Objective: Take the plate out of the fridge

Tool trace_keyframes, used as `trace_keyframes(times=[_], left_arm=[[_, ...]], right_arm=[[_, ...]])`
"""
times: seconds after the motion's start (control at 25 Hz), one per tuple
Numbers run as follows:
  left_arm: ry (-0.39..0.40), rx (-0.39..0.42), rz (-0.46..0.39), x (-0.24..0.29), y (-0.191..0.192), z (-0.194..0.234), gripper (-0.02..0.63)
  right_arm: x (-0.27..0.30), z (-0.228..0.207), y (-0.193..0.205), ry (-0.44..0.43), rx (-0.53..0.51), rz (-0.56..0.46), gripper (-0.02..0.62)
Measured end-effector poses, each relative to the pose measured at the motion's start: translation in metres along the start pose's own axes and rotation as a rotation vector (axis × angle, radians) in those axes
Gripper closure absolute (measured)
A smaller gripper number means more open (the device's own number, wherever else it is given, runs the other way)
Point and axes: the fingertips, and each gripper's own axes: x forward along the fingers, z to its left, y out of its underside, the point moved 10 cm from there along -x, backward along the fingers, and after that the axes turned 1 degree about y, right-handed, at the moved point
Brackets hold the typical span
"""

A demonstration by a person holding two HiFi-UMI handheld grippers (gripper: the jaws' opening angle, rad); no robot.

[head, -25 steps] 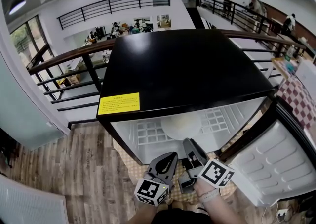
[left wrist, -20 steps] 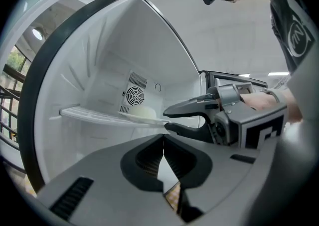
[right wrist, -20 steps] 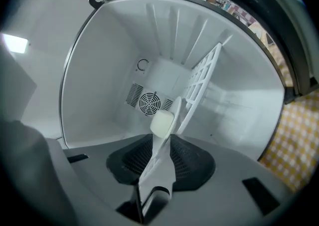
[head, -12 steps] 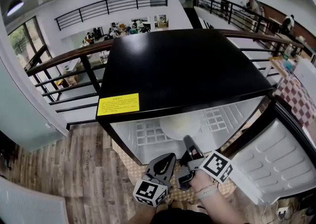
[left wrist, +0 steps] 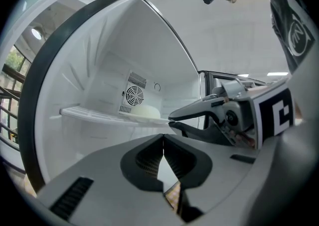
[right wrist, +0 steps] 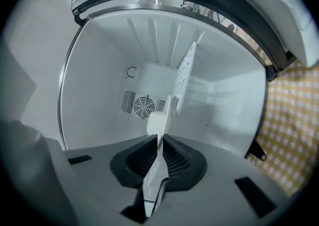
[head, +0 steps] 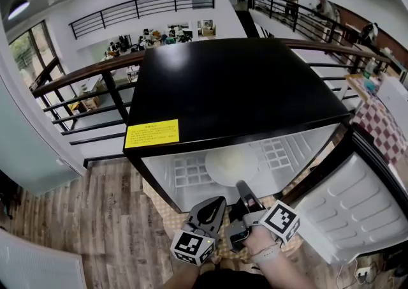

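Observation:
A black-topped fridge (head: 236, 90) stands open, its white inside facing me. A pale round plate (head: 231, 164) lies on the wire shelf (head: 191, 170) inside. My right gripper (head: 243, 189) reaches in and is shut on the plate's near rim. The left gripper view shows its jaws above and below the rim of the plate (left wrist: 141, 113). In the right gripper view the plate (right wrist: 160, 122) runs edge-on between the jaws of my right gripper (right wrist: 160, 142). My left gripper (head: 217, 203) hangs just outside the opening, shut and holding nothing (left wrist: 163, 140).
The fridge door (head: 357, 211) swings open to the right. A yellow checked mat (right wrist: 294, 120) lies beneath the fridge on a wooden floor (head: 108, 217). A fan vent (right wrist: 143, 106) sits in the back wall. Black railings (head: 95, 99) run behind the fridge.
My right gripper has pushed a little further into the fridge and closed on the plate's rim. My left gripper has barely moved.

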Motion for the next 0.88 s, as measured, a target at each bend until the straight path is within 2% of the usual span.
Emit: trace_keyframes(times=[0.32, 0.44, 0.68, 0.88], left_arm=[[0.001, -0.006, -0.008, -0.001, 0.000, 0.001, 0.597], [0.000, -0.012, -0.006, -0.001, 0.001, 0.002, 0.598], [-0.004, -0.015, -0.003, -0.004, 0.001, 0.003, 0.597], [-0.008, -0.014, 0.000, -0.006, 0.001, 0.005, 0.597]], right_arm=[[-0.004, 0.002, 0.001, 0.008, -0.022, -0.001, 0.538], [0.002, 0.001, -0.002, 0.004, -0.016, -0.004, 0.493], [0.014, -0.004, -0.002, -0.009, 0.037, 0.011, 0.494], [0.013, -0.006, -0.001, -0.014, 0.073, 0.003, 0.518]])
